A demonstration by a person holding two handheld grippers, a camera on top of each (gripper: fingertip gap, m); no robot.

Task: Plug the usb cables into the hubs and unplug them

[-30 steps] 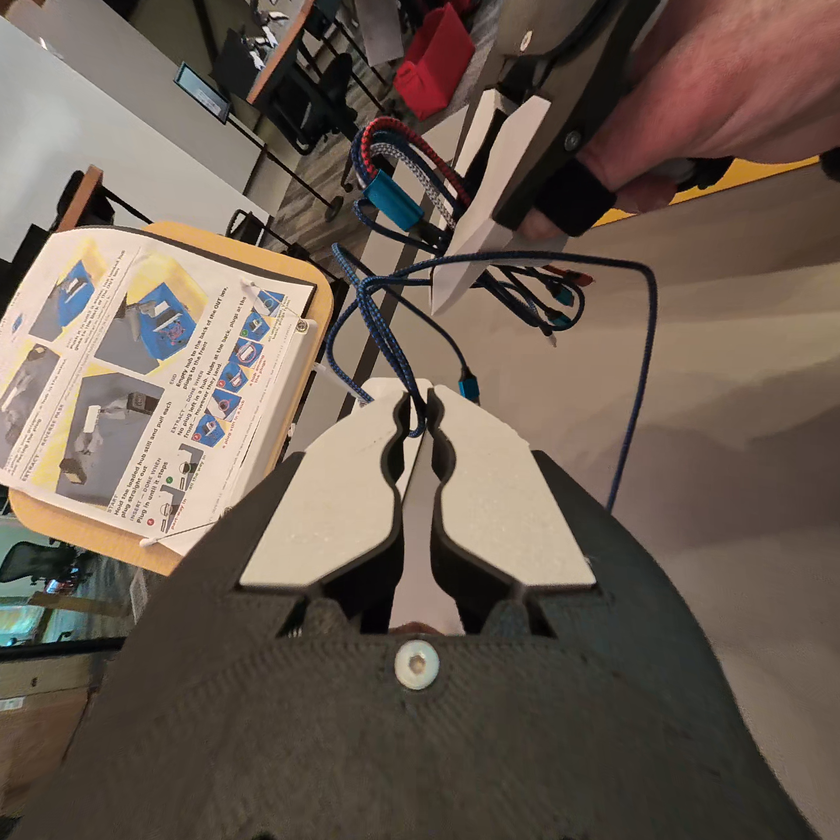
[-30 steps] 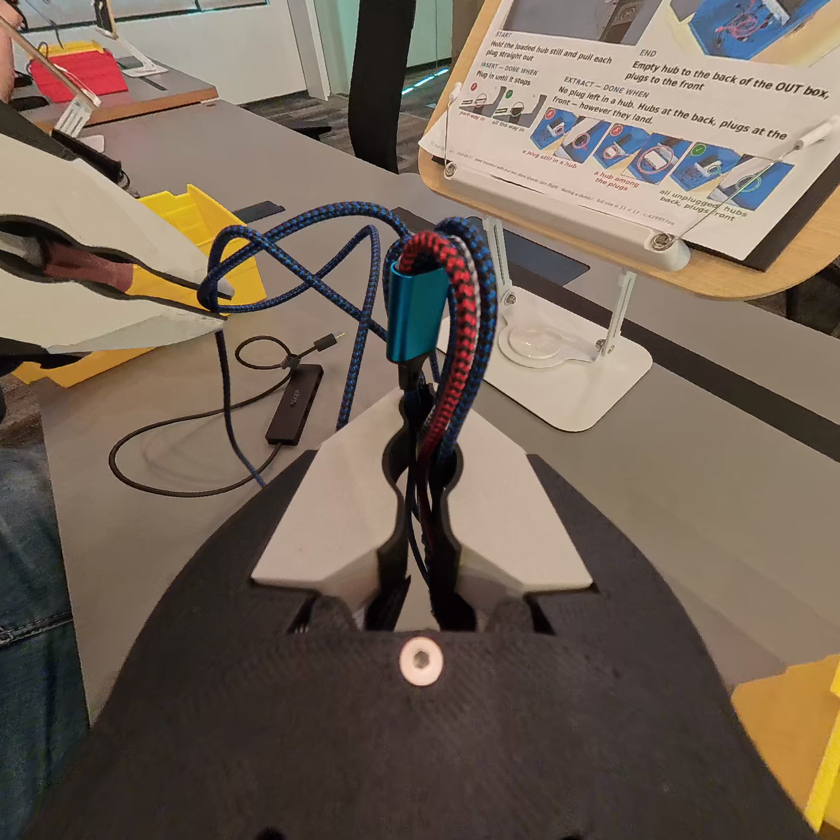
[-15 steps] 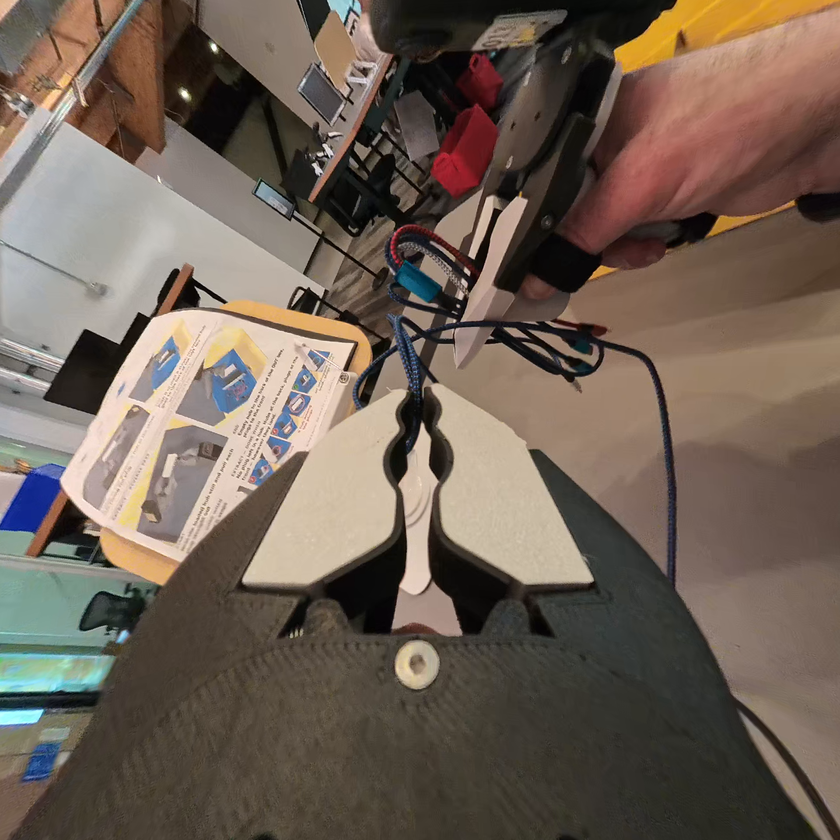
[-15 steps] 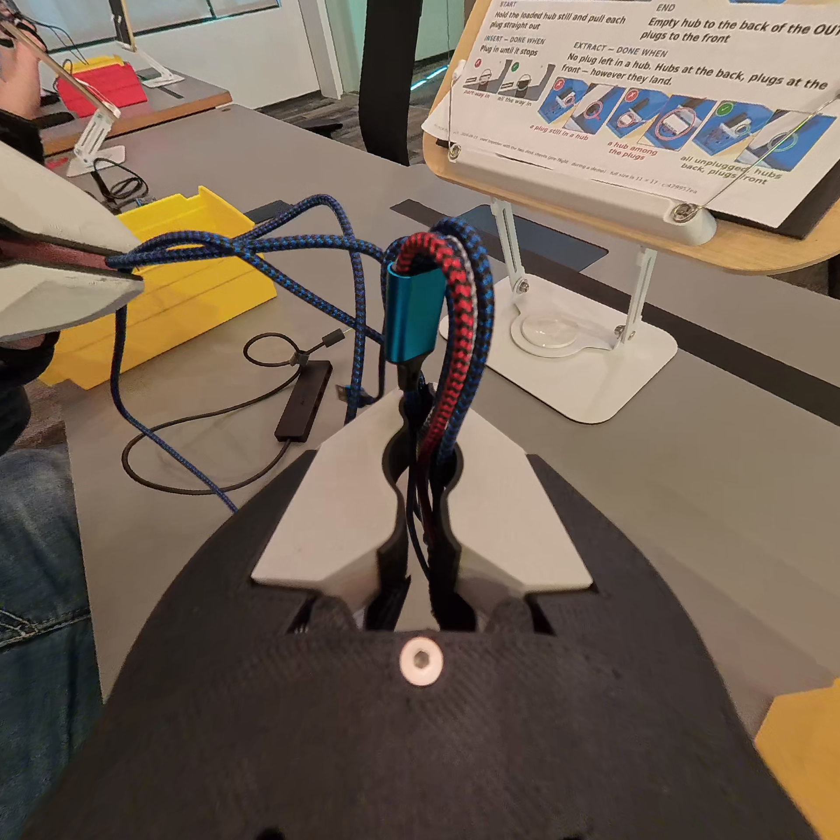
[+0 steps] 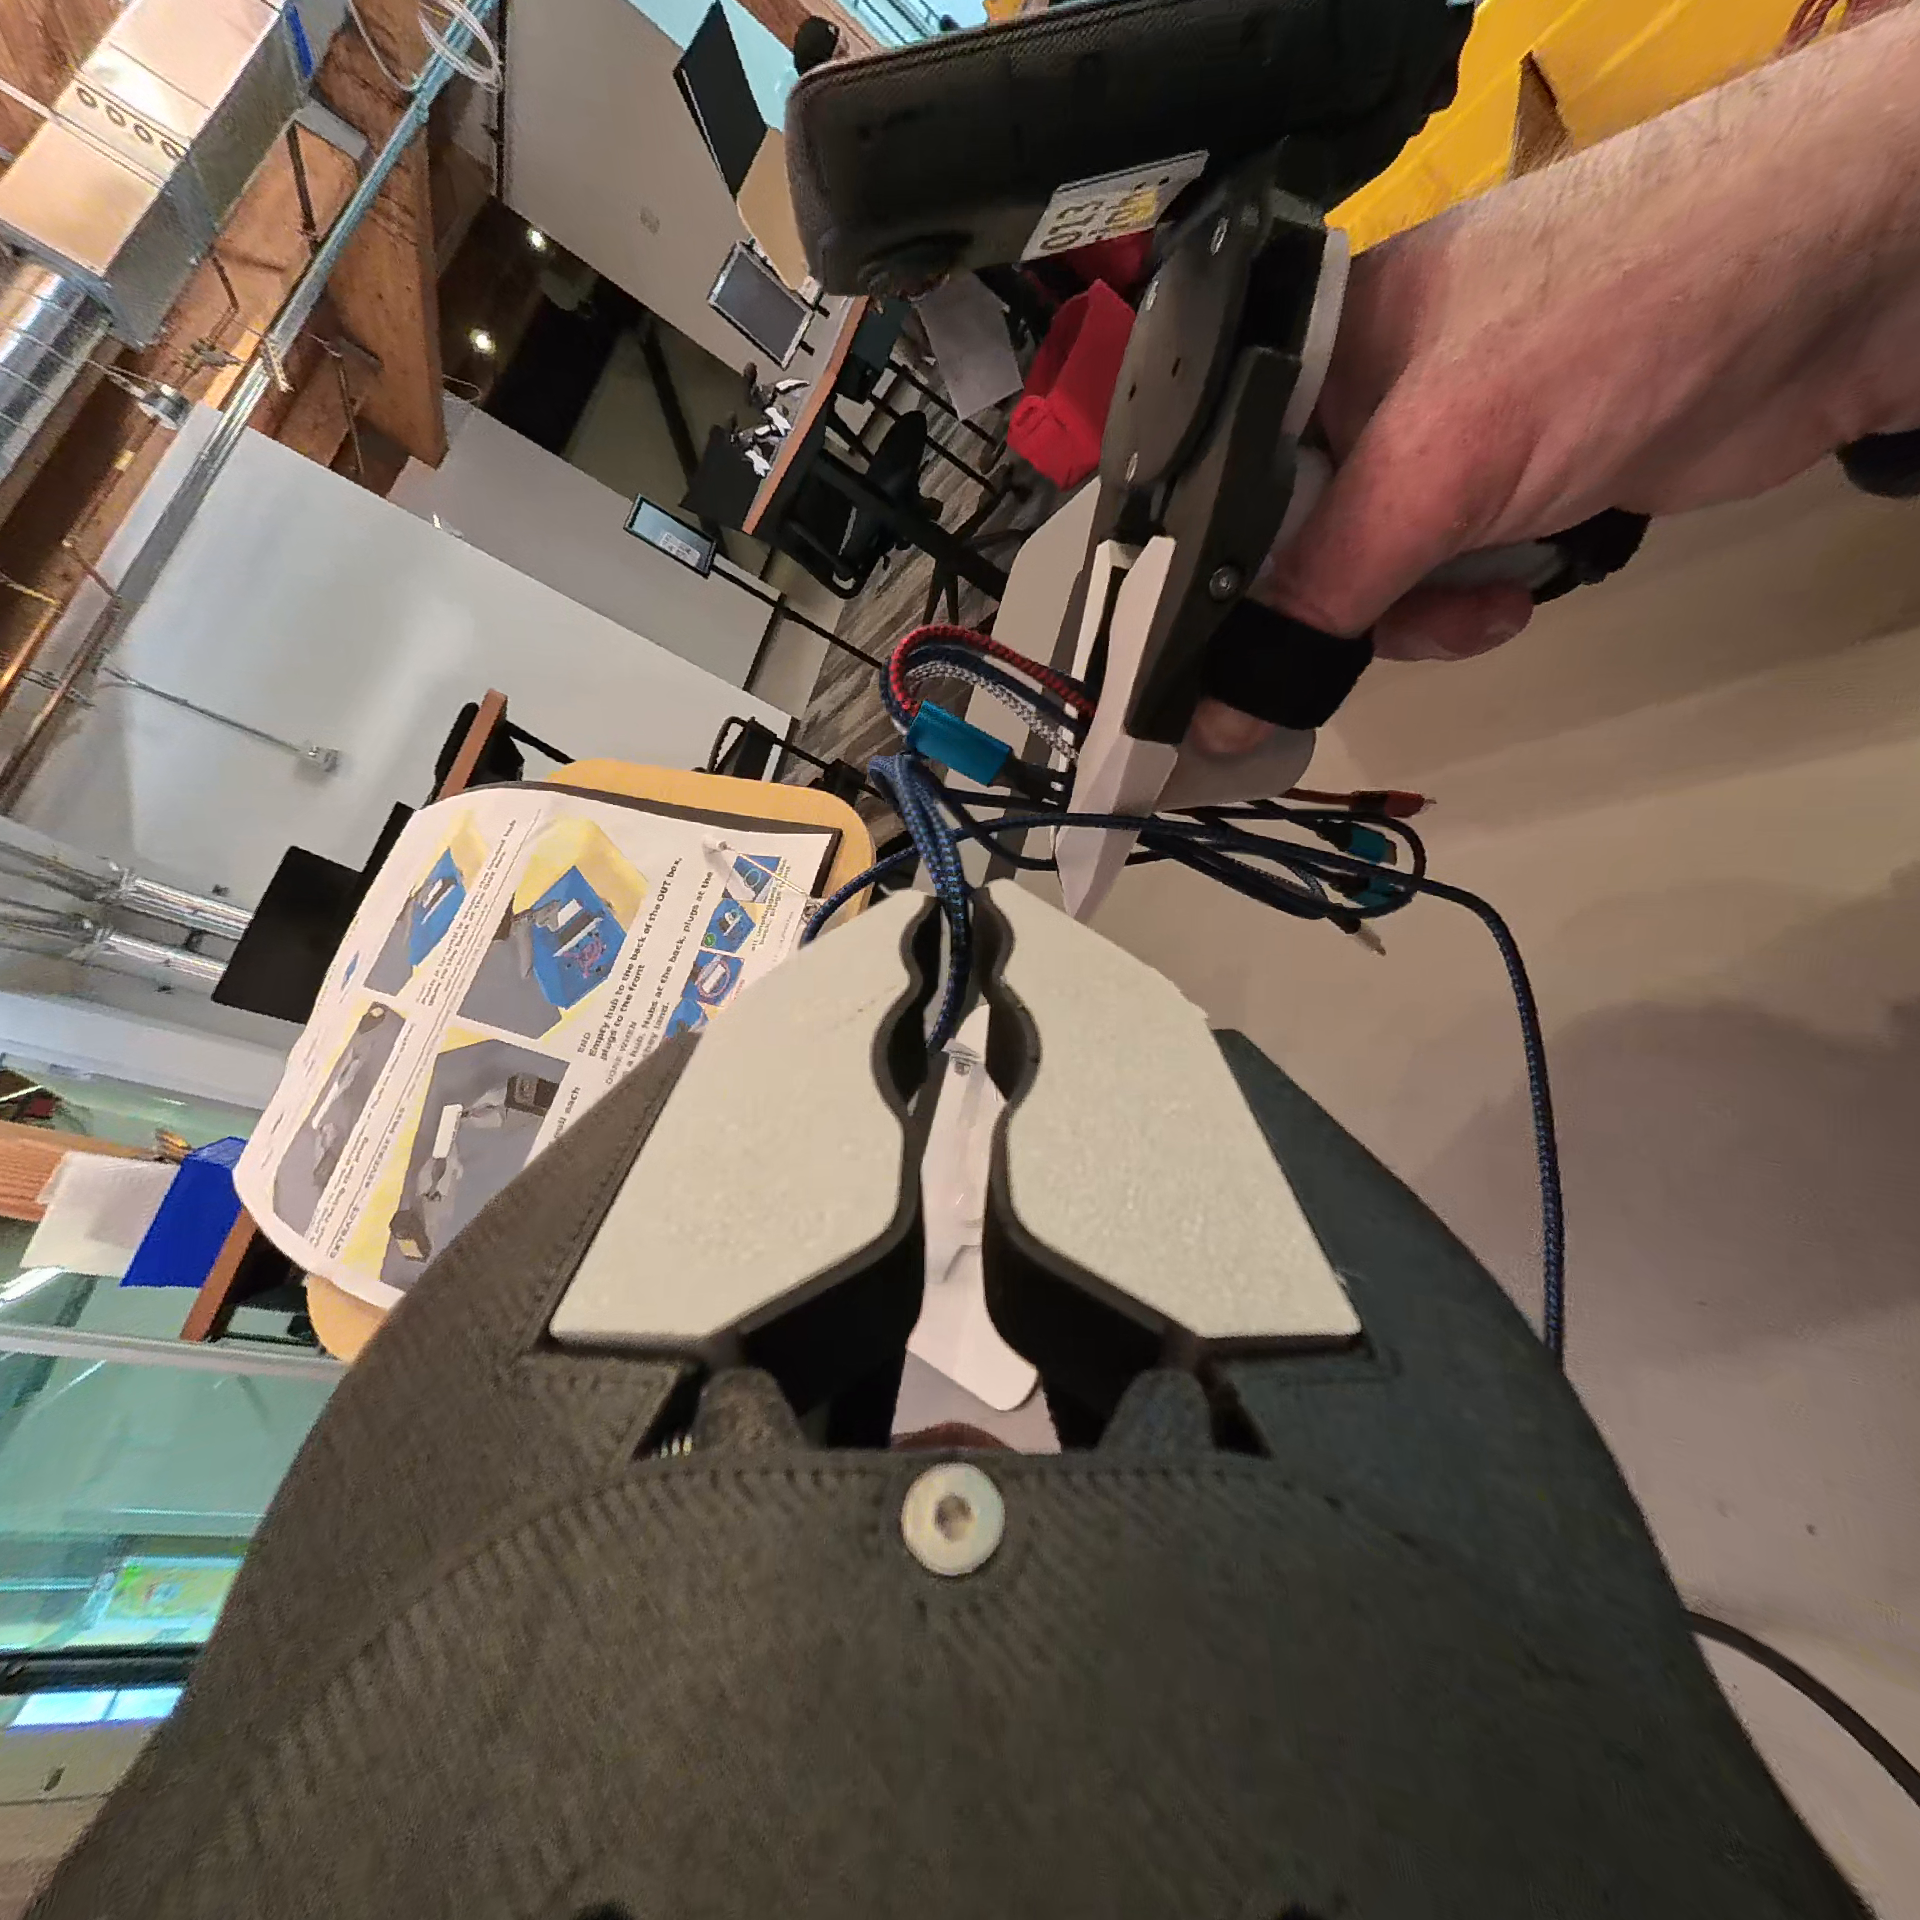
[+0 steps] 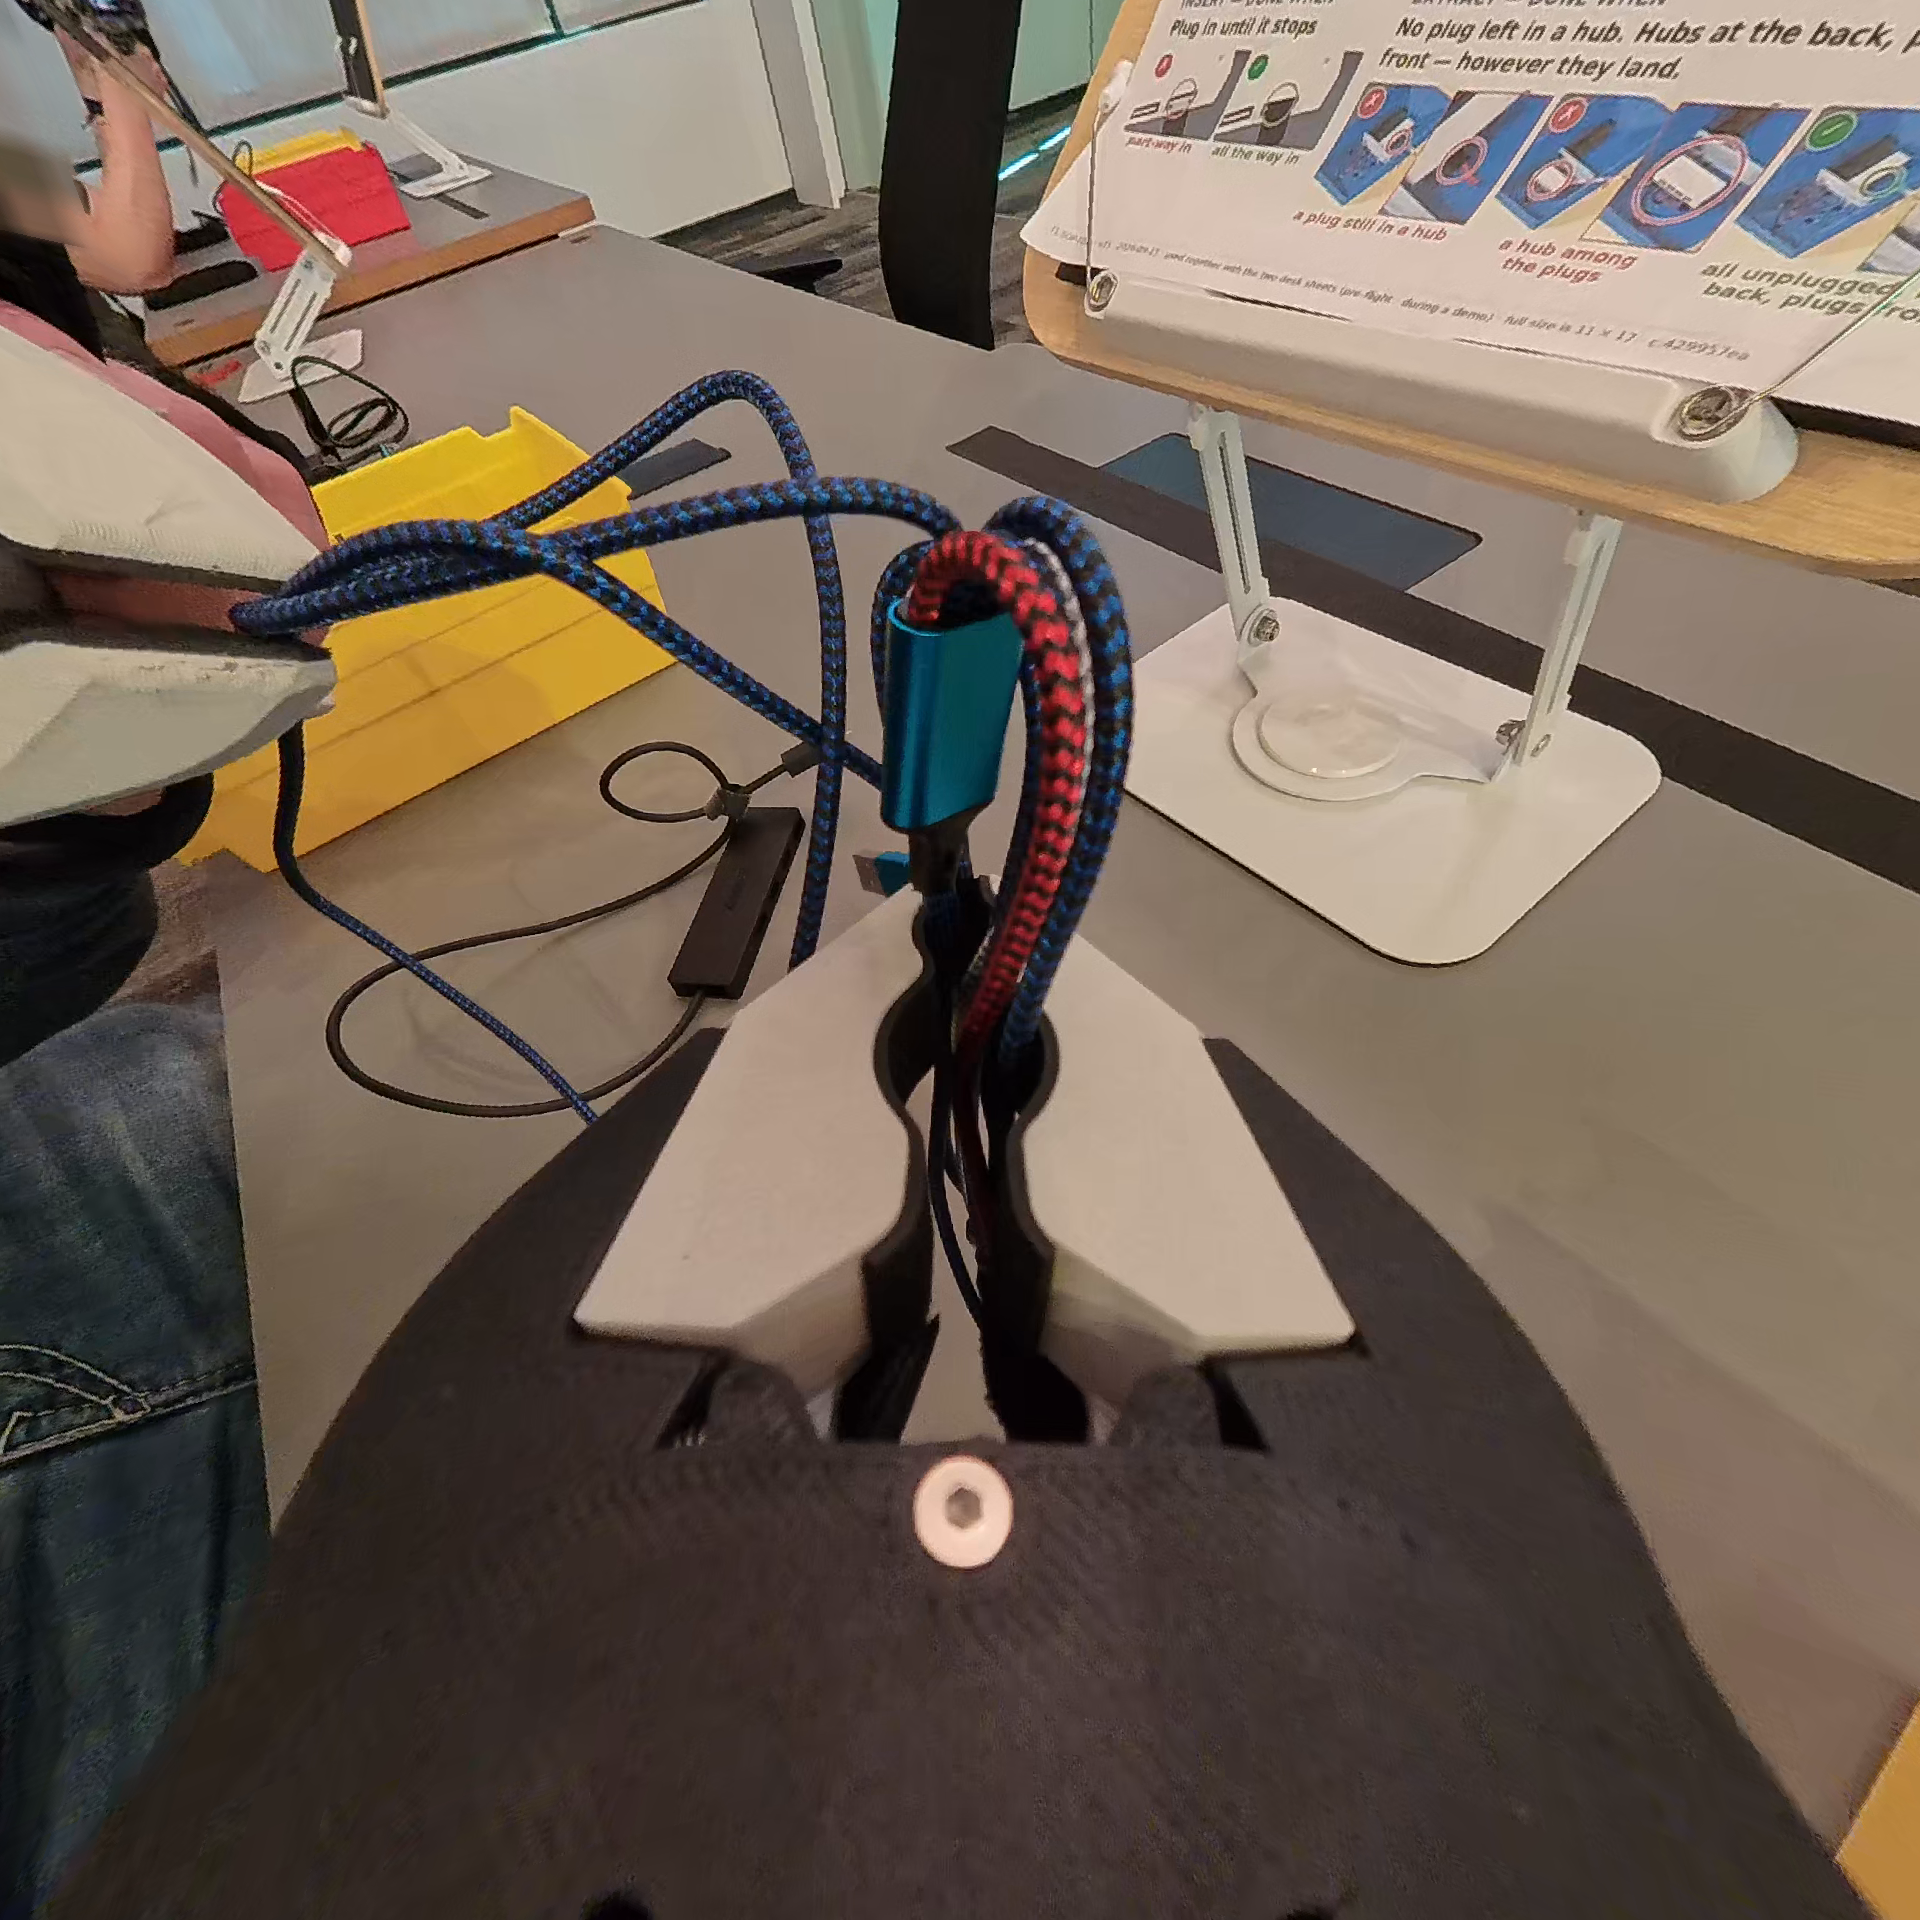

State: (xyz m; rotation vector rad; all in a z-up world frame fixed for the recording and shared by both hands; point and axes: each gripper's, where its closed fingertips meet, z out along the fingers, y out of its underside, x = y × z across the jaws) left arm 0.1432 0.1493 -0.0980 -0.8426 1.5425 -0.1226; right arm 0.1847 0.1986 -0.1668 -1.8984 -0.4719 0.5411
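Note:
My right gripper (image 6: 961,935) is shut on a bundle of braided USB cables (image 6: 1049,665), red, blue and grey-white, with a teal plug (image 6: 940,717) standing up out of it. My left gripper (image 5: 956,906) is shut on blue braided cable (image 5: 940,831) drawn from that bundle. In the right wrist view the left gripper (image 6: 275,644) is at the left, with the blue cable loops (image 6: 582,540) stretched between the two. A black USB hub (image 6: 738,904) lies on the grey table below, with its thin black lead (image 6: 499,935) coiled beside it. The right gripper (image 5: 1101,821) and the hand holding it show in the left wrist view.
A yellow bin (image 6: 468,623) sits on the table at the left behind the hub. A white stand (image 6: 1403,790) carrying an instruction sheet (image 6: 1538,156) stands at the right. A person's jeans leg (image 6: 114,1299) is at the table's left edge. A yellow corner (image 6: 1886,1839) shows at the bottom right. The black USB hub (image 6: 738,904) is about equally far from each gripper, around 25 centimetres.
My left gripper has lifted and tilted up, away from the right one, still shut on the blue cable. The loops between the two have drawn out straighter. The right gripper keeps its bundle.

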